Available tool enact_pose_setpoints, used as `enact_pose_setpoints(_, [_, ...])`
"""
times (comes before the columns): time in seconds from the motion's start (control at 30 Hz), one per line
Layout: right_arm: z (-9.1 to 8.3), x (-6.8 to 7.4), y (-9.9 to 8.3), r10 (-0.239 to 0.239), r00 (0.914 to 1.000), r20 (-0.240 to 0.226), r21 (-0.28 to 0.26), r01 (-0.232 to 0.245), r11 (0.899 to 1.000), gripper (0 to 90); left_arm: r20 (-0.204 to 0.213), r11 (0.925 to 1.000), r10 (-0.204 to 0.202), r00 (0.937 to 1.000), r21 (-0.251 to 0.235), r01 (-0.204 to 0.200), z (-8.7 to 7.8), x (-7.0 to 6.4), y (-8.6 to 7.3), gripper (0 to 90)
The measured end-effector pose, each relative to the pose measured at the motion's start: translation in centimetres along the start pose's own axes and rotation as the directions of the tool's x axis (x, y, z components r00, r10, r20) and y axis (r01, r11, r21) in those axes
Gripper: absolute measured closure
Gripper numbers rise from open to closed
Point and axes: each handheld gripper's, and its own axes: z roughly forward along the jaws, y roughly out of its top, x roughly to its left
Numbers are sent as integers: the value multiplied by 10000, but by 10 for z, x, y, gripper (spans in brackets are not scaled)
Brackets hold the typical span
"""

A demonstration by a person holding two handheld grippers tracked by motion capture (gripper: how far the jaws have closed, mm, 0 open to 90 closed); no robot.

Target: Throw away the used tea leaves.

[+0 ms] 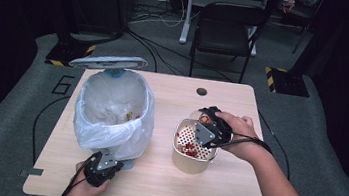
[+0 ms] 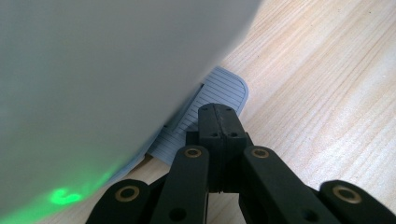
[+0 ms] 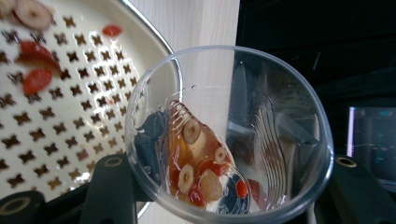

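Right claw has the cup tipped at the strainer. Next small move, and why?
Probably tip the cup further so its mouth drops over the strainer. The right claw holds the cup tilted, yet red berries, pale slices and some liquid sit in its low side, while only a few pieces lie on the strainer. The left claw, shut, rests on the bin's pedal; leave it.

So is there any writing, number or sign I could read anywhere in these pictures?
"6": large dark numeral on the grey floor mat, left of the table.
Screen behind the clear cup: faint marks, too blurred to read.
Nothing legible on the bin bag or the strainer pot.
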Motion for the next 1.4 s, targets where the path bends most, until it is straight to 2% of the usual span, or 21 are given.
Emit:
enact_pose_setpoints(0.13, [2,4,2,-1453,9891,245,779,1431,9866,433,-4,10000,4,10000,-2,-4,0,0,0,900])
enact_pose_setpoints(0.17, [2,5,4,-2098,9775,236,1060,2062,9727,433,1,10000,-8,10000,1,8,0,0,0,900])
enact_pose_setpoints(0.23, [2,9,4,-2042,9787,215,1249,2000,9718,433,3,10000,-16,10000,0,16,0,0,0,900])
enact_pose_setpoints(0.43, [4,21,14,-3614,9295,731,1842,3435,9209,435,1,10000,-11,10000,3,11,0,0,0,900])
enact_pose_setpoints(0.47, [4,21,14,-3614,9295,731,1842,3435,9209,435,1,10000,-11,10000,3,11,0,0,0,900])
enact_pose_setpoints(0.5, [4,26,17,-4188,9050,748,2070,3968,8943,435,1,10000,-24,10000,0,24,0,0,0,900])
enact_pose_setpoints(0.53, [4,26,17,-4188,9050,748,2070,3968,8943,435,1,10000,-24,10000,0,24,0,0,0,900])
enact_pose_setpoints(0.57, [4,27,19,-5158,8530,798,2503,4838,8387,436,-5,10000,-32,10000,-7,32,0,0,0,900])
enact_pose_setpoints(0.6, [5,26,20,-5549,8282,782,2551,5214,8143,436,-9,10000,-21,10000,-1,21,0,0,0,900])
enact_pose_setpoints(0.67, [5,29,20,-5524,8296,819,2670,5157,8141,436,1,10000,-22,10000,4,22,0,0,0,900])
enact_pose_setpoints(0.7, [7,33,20,-6040,7907,998,2769,5610,7801,436,-3,10000,-29,10000,-1,29,0,0,0,900])
enact_pose_setpoints(0.8, [9,40,18,-6188,7785,1049,2801,5739,7695,435,-7,10000,-1,10000,18,1,0,0,0,900])
enact_pose_setpoints(0.83, [8,40,19,-6508,7495,1209,3073,5952,7425,435,8,10000,-59,10000,-30,59,0,0,0,900])
enact_pose_setpoints(0.97, [9,44,18,-6644,7371,1235,3134,6063,7309,434,3,10000,-33,10000,-4,33,0,0,0,900])
enact_pose_setpoints(1.0, [8,42,20,-7073,6981,1112,3165,6498,6911,434,1,10000,-32,10000,-2,32,0,0,0,900])
enact_pose_setpoints(1.03, [9,47,18,-6874,7162,1207,3032,6328,7125,434,-6,10000,-30,10000,-1,30,0,0,0,900])
enact_pose_setpoints(1.07, [9,47,18,-6874,7162,1207,3032,6328,7125,434,-6,10000,-30,10000,-1,30,0,0,0,900])
enact_pose_setpoints(1.1, [10,52,17,-6246,7602,1791,2785,5697,7732,434,1,10000,-40,10000,-8,40,0,0,0,900])
enact_pose_setpoints(1.13, [10,52,17,-6246,7602,1791,2785,5697,7732,434,1,10000,-40,10000,-8,40,0,0,0,900])
enact_pose_setpoints(1.2, [9,50,18,-6592,7360,1541,2941,6028,7417,434,5,10000,-39,10000,-4,39,0,0,0,900])
enact_pose_setpoints(1.4, [8,51,18,-6629,7304,1648,2981,6037,7394,433,9,10000,-44,10000,-4,44,0,1,0,900])
